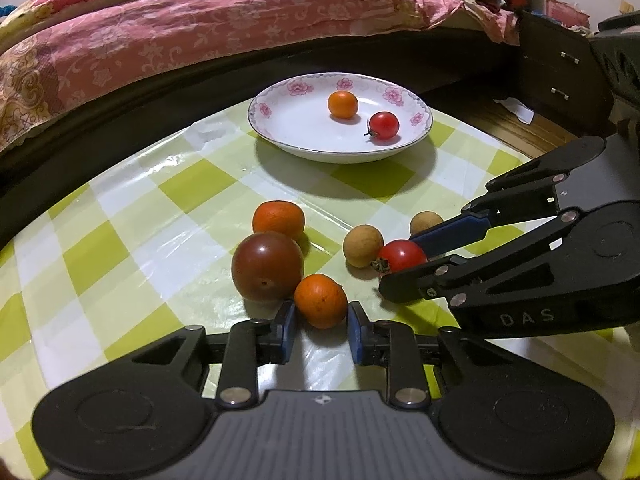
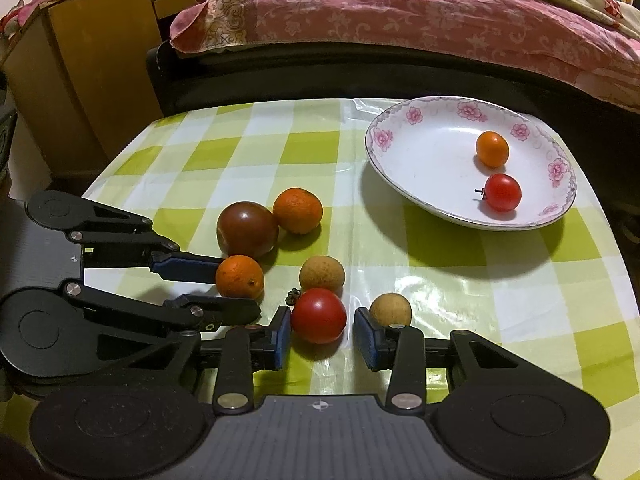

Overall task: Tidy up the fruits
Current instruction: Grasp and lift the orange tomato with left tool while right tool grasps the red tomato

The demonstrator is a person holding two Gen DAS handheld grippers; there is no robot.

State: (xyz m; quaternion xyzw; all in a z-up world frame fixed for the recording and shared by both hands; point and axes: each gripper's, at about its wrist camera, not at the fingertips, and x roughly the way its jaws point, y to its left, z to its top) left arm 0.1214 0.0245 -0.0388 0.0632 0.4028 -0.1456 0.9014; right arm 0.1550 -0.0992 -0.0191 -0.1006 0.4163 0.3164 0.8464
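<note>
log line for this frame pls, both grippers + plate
left gripper: open around small orange | right gripper: open around red tomato | plate: two fruits

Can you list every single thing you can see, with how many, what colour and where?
plate: 1, white with pink flowers, far side of table
small orange fruit: 1, orange, in plate
small tomato: 1, red, in plate
dark tomato: 1, brownish red, on table
oranges: 2, orange, on table; one between left fingers
red tomato: 1, red, between right fingers
longans: 2, tan, on table
tablecloth: 1, green and white checks
bed quilt: pink, behind table
left gripper: open around orange
right gripper: open around tomato
</note>
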